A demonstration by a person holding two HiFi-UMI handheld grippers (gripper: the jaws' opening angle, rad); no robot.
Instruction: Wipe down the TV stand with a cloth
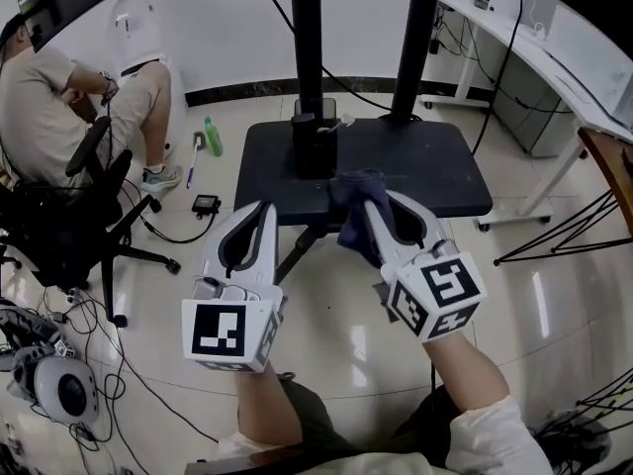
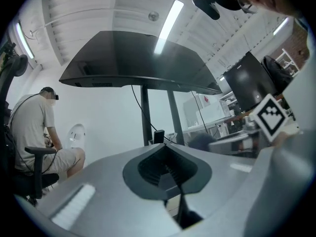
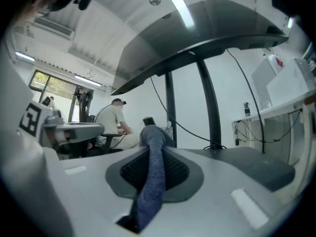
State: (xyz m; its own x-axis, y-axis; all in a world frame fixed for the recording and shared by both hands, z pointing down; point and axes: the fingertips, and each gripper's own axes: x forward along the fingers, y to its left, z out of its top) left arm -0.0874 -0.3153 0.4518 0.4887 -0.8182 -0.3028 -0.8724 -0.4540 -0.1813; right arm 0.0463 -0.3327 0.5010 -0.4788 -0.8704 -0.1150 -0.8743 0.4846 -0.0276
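Note:
The TV stand's black base plate (image 1: 415, 166) lies on the tiled floor, with two black poles (image 1: 306, 28) rising from it. My right gripper (image 1: 371, 208) hovers over the plate's front edge, shut on a dark blue cloth (image 1: 354, 206). In the right gripper view the cloth (image 3: 154, 172) runs pinched between the pads, and the plate (image 3: 247, 159) lies just ahead to the right. My left gripper (image 1: 264, 211) hangs beside it, left of the plate's front corner, shut with nothing in it. The left gripper view shows its pads (image 2: 168, 169) together below the dark TV screen (image 2: 138, 58).
A person (image 1: 45, 107) sits on an office chair (image 1: 69, 216) at the left. A green bottle (image 1: 212, 137), a small black device (image 1: 206, 204) and cables lie on the floor. A black box (image 1: 315, 142) stands on the plate. A white desk (image 1: 554, 57) runs along the right.

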